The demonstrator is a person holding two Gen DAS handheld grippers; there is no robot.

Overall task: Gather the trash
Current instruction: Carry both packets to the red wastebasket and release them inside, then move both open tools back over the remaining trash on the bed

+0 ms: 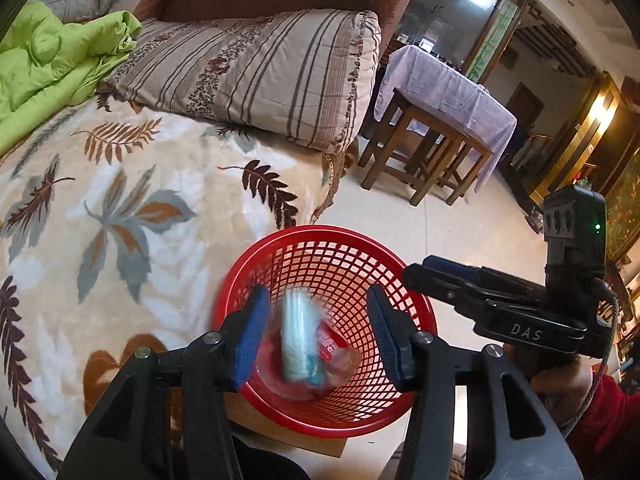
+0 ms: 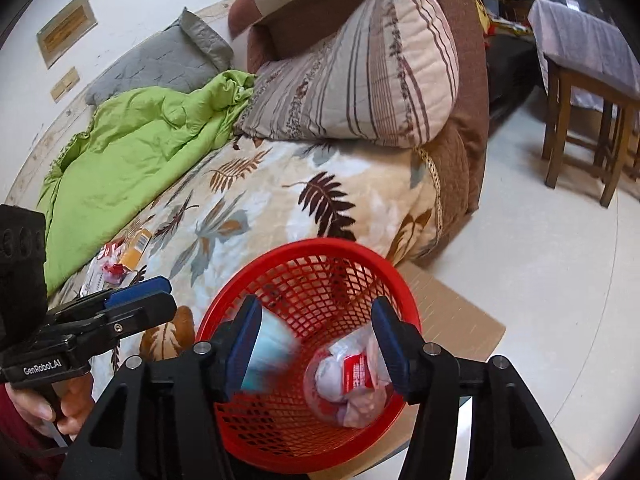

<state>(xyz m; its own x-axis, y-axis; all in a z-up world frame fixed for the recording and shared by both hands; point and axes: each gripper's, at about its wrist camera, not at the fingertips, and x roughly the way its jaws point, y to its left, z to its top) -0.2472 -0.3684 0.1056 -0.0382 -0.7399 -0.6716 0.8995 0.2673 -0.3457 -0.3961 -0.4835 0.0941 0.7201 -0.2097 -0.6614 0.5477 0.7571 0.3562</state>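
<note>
- We see the sofa bed (image 2: 304, 200) under its leaf-print blanket (image 1: 120, 208) filling the left of both views; its front edge runs just beside the red basket (image 1: 416, 300), and pale floor (image 2: 540, 264) lies open to the right of that edge.
- A green quilt (image 2: 132, 148) is bunched along the far side of the blanket, touching the striped cushion (image 1: 272, 80), which leans on the brown armrest (image 2: 468, 92) at the sofa's end.
- Wooden stools under a lilac cloth (image 1: 452, 88) stand well apart from the basket; bare floor lies between them.
- The red basket stands on a flat piece of cardboard (image 2: 460, 320) at the sofa's corner; its rim is clear all round except where our two grippers hang over it.
- Our left gripper (image 1: 318, 332) is over the basket mouth with its blue fingers (image 1: 252, 336) spread wide and touching nothing; a pale teal packet (image 1: 298, 340), blurred, is between them and inside the rim.
- Our right gripper (image 2: 316, 348) is over the same mouth, fingers likewise spread and empty; the blurred packet shows against its left finger, but we cannot tell whether they touch.
- At the basket's bottom lie a crumpled clear bag with white tissue (image 2: 352, 384) and a small red wrapper (image 2: 358, 372).
- More trash (image 2: 120, 256), red, orange and white wrappers, remains on the blanket near the green quilt's edge, beyond the left gripper.
</note>
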